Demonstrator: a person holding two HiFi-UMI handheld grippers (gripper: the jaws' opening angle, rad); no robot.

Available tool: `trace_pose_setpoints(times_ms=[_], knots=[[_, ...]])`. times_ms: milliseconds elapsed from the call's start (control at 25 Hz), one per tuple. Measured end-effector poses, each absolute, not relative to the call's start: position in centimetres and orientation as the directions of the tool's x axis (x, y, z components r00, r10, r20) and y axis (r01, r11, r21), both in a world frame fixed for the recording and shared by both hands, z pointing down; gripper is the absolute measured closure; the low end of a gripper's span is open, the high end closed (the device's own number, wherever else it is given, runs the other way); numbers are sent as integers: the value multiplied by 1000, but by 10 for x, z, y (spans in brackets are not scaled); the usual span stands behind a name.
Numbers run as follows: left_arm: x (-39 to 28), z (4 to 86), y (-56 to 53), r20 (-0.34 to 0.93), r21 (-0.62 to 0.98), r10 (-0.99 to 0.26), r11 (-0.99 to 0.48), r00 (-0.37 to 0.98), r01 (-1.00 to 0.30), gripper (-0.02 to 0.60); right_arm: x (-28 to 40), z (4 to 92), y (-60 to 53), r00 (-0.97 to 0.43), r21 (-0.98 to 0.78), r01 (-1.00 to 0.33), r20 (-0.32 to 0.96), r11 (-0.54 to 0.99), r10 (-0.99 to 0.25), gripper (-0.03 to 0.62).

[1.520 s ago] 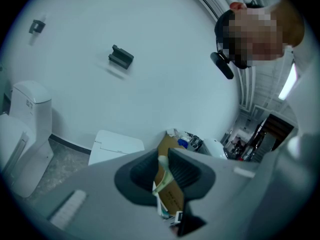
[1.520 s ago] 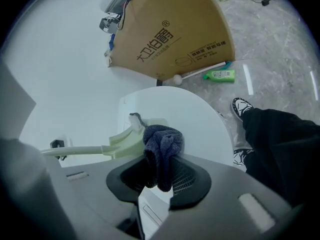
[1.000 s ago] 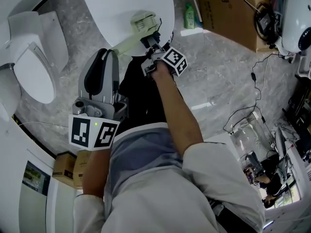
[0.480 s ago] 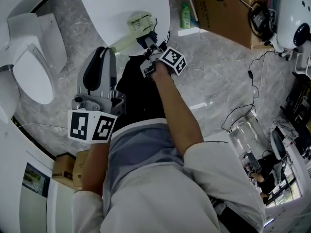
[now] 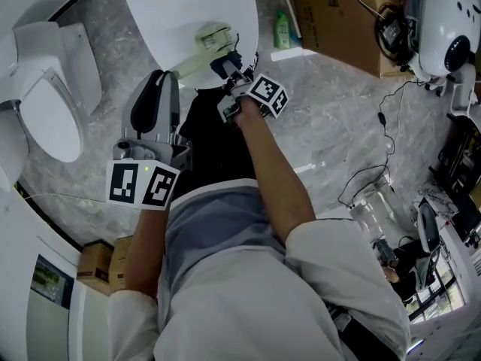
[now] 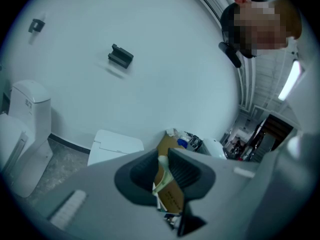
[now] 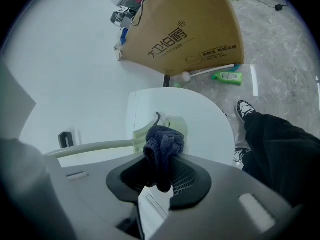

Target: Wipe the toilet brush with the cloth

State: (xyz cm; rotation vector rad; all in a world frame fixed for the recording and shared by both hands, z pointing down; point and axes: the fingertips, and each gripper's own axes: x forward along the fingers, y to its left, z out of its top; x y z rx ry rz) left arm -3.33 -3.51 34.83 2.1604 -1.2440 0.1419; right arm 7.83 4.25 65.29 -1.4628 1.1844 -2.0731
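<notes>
The toilet brush is pale green, its head (image 5: 213,36) over a white rounded surface and its handle (image 5: 184,68) running down-left. My left gripper (image 5: 162,77) is shut on the handle, a pale green strip (image 6: 161,176) showing between its pads. My right gripper (image 5: 230,69) is shut on a dark blue cloth (image 7: 163,151), bunched between its jaws. The cloth (image 5: 224,61) sits right against the brush just below the head. In the right gripper view the handle (image 7: 95,146) crosses behind the cloth and the brush head (image 7: 167,125) peeks above it.
A white toilet (image 5: 46,104) stands at the left. The white rounded surface (image 5: 173,6) lies under the brush. A cardboard box (image 5: 338,13) and a green bottle (image 5: 280,28) sit beyond on the marble floor. Cables (image 5: 383,126) trail at the right. My black-trousered leg (image 7: 280,144) is close by.
The brush, cloth and both grippers have drifted slightly left in the head view. Both grips are unchanged.
</notes>
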Motion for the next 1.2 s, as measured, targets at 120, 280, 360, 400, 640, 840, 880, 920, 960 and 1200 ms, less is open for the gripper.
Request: trace_pose_setpoints(times_ms=[120,280,360,400,640,840,880,920,960,1200], knots=[[-34,348,-35,389,469,-740,-353,548,-809,581,78,649,42,-410,-783,-182,611,-595,-677,505],[-34,348,-37,392,469,-740,-351,547,-811,581,78,644,42,-408,-783,-166,608,-600,-681,505],[-34,348,-38,393,469,-740,-349,546,-811,581,79,641,42,-409,-782,-159,608,-603,-681,505],[-34,347,-39,393,469,-740,-348,545,-811,581,79,639,42,-410,-782,-158,608,-603,-680,505],[-36,347,-41,393,472,-742,-344,543,-812,581,80,631,42,-418,-780,-166,610,-603,-673,505],[-36,347,-43,392,477,-744,-339,541,-811,581,82,624,40,-432,-782,-183,609,-596,-665,505],[-37,347,-43,391,477,-745,-338,541,-811,581,81,622,40,-442,-785,-194,606,-589,-662,505],[-38,347,-43,391,478,-745,-337,540,-811,581,81,620,40,-454,-788,-207,602,-580,-656,505],[-38,346,-42,390,478,-746,-336,539,-811,581,81,617,40,-467,-792,-223,598,-568,-651,505],[-38,345,-44,387,482,-755,-324,530,-814,581,95,605,29,-528,-815,-300,575,-496,-625,505]])
